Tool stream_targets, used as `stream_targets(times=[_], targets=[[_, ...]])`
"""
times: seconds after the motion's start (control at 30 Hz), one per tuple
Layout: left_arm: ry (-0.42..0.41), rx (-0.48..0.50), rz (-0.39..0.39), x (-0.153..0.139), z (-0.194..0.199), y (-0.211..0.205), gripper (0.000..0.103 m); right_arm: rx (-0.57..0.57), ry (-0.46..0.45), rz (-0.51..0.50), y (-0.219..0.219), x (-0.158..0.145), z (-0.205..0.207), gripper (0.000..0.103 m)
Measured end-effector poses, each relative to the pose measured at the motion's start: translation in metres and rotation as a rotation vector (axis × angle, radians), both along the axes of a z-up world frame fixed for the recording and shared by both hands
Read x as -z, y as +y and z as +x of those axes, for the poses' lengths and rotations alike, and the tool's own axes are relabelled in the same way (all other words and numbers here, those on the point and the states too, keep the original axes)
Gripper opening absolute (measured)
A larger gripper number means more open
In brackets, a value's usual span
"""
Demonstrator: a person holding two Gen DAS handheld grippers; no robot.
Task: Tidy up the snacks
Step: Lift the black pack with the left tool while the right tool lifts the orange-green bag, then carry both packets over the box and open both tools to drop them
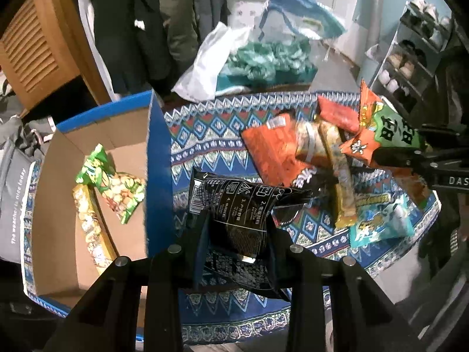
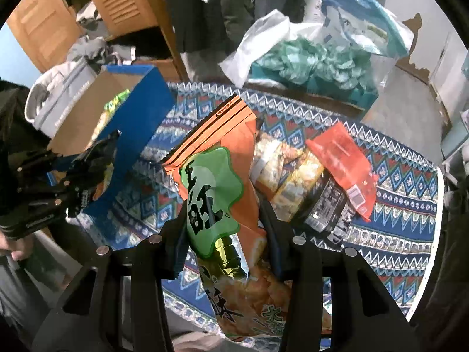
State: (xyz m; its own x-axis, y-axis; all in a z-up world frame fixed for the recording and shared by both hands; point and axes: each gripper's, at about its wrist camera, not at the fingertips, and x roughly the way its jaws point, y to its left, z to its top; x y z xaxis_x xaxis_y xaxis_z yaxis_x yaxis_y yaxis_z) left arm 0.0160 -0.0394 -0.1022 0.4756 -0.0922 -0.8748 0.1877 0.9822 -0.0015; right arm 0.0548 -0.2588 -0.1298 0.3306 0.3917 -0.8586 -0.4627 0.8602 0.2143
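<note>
Left wrist view: a round table [image 1: 205, 135] wears a zigzag-patterned blue cloth, with coats hanging at the far side. One open cardboard box [image 1: 129, 158] on the left holds two crinkly green packets [image 1: 114, 184]. The left gripper [image 1: 237, 234] pinches a glossy black packet [image 1: 234, 205]; the right gripper [image 2: 225, 228] clamps an orange packet [image 2: 222, 182] above the loose pile [image 1: 322, 161].

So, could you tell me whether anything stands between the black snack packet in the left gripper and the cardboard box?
Only the box's near blue wall lies between the black snack packet, shut in the left gripper, and the open cardboard box. The packet appears to hang above the tablecloth; nothing else blocks it.
</note>
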Motion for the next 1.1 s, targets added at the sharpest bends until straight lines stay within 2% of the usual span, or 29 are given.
stream_targets(times=[0.47, 0.77, 1.1], targets=[[-0.072, -0.041, -0.053, -0.041, -0.006, 0.028, 0.034, -0.006, -0.046, 0.065, 0.024, -0.032, 0.009, 0.044], [-0.125, -0.090, -0.048, -0.058, -0.013, 0.059, 0.034, -0.069, -0.064, 0.084, 0.068, -0.049, 0.011, 0.044], [-0.131, -0.179, -0.065, -0.058, -0.017, 0.107, 0.034, -0.147, -0.065, 0.086, 0.125, -0.058, 0.012, 0.044]])
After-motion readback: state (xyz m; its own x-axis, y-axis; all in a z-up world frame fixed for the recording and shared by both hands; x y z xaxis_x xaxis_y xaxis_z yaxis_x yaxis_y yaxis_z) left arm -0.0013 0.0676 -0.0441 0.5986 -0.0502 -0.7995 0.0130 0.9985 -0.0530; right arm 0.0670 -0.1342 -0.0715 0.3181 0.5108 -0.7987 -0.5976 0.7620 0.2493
